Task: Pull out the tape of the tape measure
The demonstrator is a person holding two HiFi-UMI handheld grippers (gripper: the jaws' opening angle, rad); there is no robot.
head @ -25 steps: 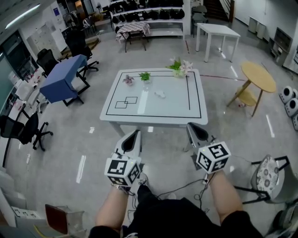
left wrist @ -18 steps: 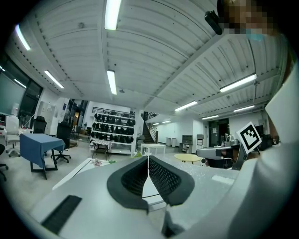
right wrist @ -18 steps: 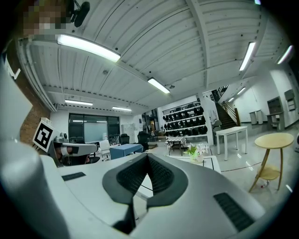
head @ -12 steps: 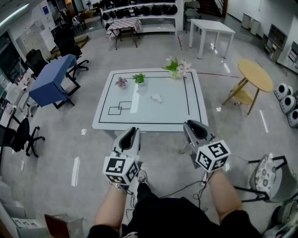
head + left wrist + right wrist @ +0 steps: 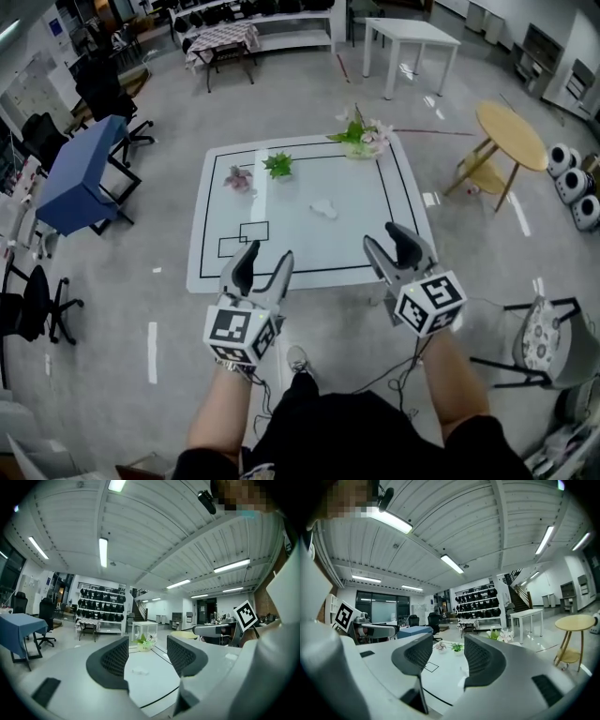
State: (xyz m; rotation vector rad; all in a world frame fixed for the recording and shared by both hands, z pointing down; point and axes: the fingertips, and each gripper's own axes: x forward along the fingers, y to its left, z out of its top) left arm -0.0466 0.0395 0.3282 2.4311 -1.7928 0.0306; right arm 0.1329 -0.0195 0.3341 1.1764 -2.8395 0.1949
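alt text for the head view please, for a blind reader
From above, a person holds the left gripper and right gripper out toward a white table; both grippers' jaws have just been opening, with nothing between them. A small white object lies mid-table, with potted plants near its far edge.

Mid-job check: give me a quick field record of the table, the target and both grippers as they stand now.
table: white table with black outlines, just ahead of both grippers
target: small white object near the table's middle, untouched; too small to confirm as the tape measure
plants: potted plants along the far edge
left gripper: open, jaws have just been opening, nothing between them
right gripper: open, jaws have just been opening, nothing between them
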